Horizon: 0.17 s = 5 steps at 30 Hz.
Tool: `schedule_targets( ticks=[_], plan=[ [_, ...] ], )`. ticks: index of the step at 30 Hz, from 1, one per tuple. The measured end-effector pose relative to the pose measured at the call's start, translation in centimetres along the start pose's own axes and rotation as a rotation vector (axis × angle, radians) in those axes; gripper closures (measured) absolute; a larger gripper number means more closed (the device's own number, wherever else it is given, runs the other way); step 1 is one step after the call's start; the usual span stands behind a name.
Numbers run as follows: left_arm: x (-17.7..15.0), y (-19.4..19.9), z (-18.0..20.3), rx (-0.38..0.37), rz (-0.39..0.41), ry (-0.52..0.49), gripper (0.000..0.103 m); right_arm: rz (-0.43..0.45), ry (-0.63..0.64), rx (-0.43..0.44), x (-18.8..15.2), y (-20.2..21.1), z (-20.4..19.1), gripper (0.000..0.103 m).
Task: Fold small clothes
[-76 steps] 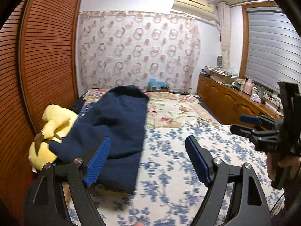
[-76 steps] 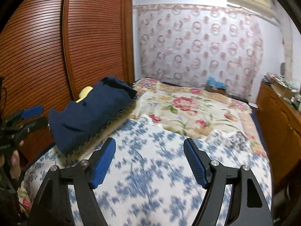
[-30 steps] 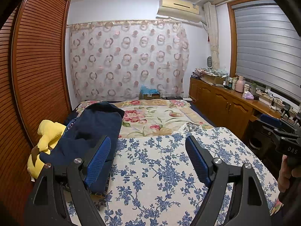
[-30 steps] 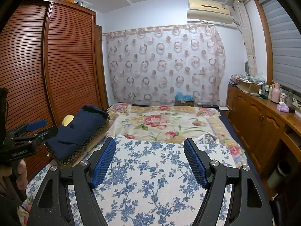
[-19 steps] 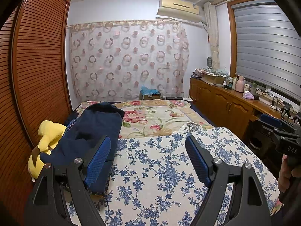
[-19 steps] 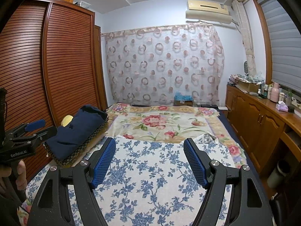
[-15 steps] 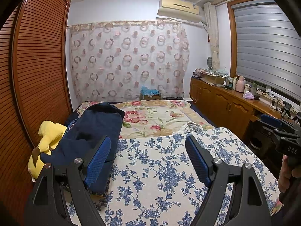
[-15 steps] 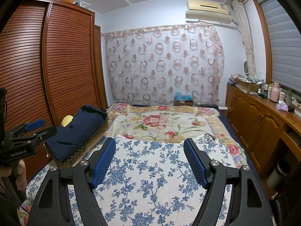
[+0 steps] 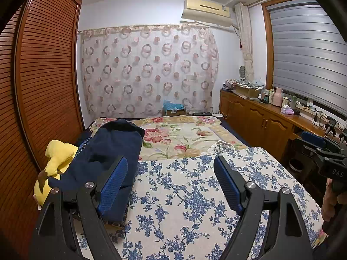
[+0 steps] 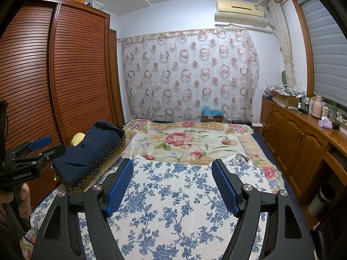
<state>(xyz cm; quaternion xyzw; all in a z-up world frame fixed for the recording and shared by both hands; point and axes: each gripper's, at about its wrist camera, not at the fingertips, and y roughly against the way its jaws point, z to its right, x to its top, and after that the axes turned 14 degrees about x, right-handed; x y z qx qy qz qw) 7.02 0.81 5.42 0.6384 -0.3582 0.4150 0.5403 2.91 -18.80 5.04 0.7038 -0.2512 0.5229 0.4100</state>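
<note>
A folded navy blue garment (image 9: 102,156) lies on a patterned cushion at the left side of the bed; it also shows in the right wrist view (image 10: 91,149). My left gripper (image 9: 171,179) is open and empty, held above the blue-flowered sheet (image 9: 184,195), just right of the garment. My right gripper (image 10: 171,182) is open and empty above the same sheet (image 10: 173,205), to the right of the garment. Each gripper shows at the edge of the other's view.
A yellow plush toy (image 9: 56,158) lies against the slatted wooden wardrobe (image 9: 43,86) left of the garment. A flowered blanket (image 9: 180,136) covers the far bed. A wooden sideboard (image 9: 260,121) with clutter runs along the right wall. A curtain (image 9: 147,69) hangs behind.
Both grippers have lifted and pulled back from the navy garment since 2.5 s ago. In the last second nothing has visibly moved.
</note>
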Motion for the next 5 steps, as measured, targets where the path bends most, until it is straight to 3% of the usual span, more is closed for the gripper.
schedule_targets(
  ticks=[5],
  plan=[
    [-0.04,-0.04,-0.01,0.000,0.001,0.000,0.021,0.004,-0.003,-0.004,0.13,0.10,0.27,0.027]
  ],
)
